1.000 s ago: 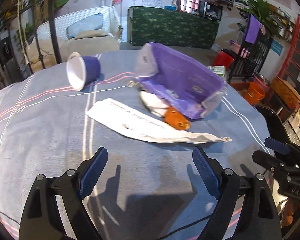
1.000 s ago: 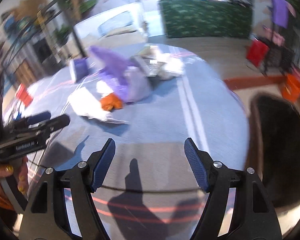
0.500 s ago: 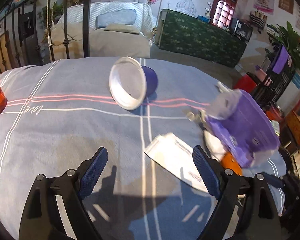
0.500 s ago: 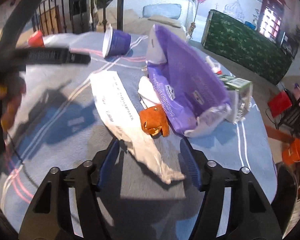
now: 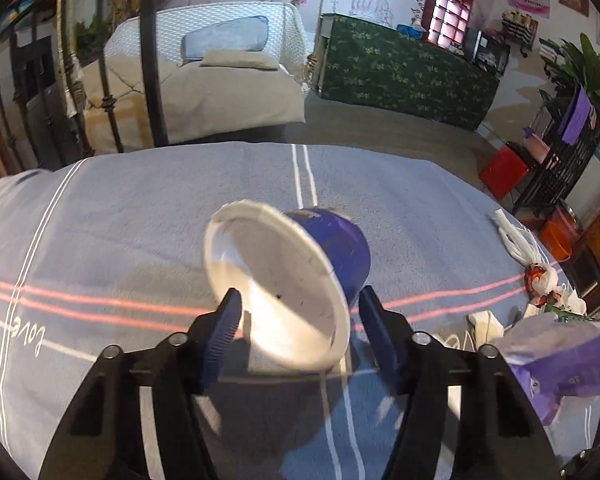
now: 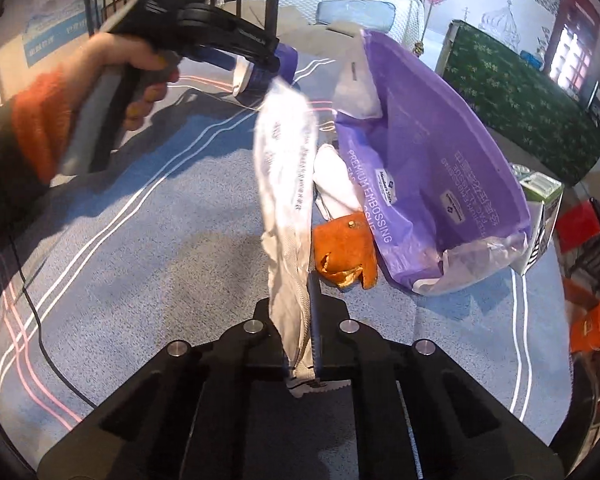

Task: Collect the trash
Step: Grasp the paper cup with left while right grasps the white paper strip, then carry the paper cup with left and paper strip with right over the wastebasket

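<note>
A blue paper cup with a white inside lies on its side on the blue-grey tablecloth. My left gripper has a finger on each side of the cup's rim; contact is unclear. It also shows in the right wrist view. My right gripper is shut on a long white paper wrapper and holds it up off the cloth. A purple tissue bag, an orange peel and a white tissue lie right of the wrapper.
A green-white carton lies behind the purple bag. A knotted white plastic bag and small scraps lie at the table's right edge. A bed, a green counter and red and orange bins stand beyond the table.
My left gripper moved forward to the blue cup and narrowed around its rim. My right gripper closed on the white wrapper and lifted it.
</note>
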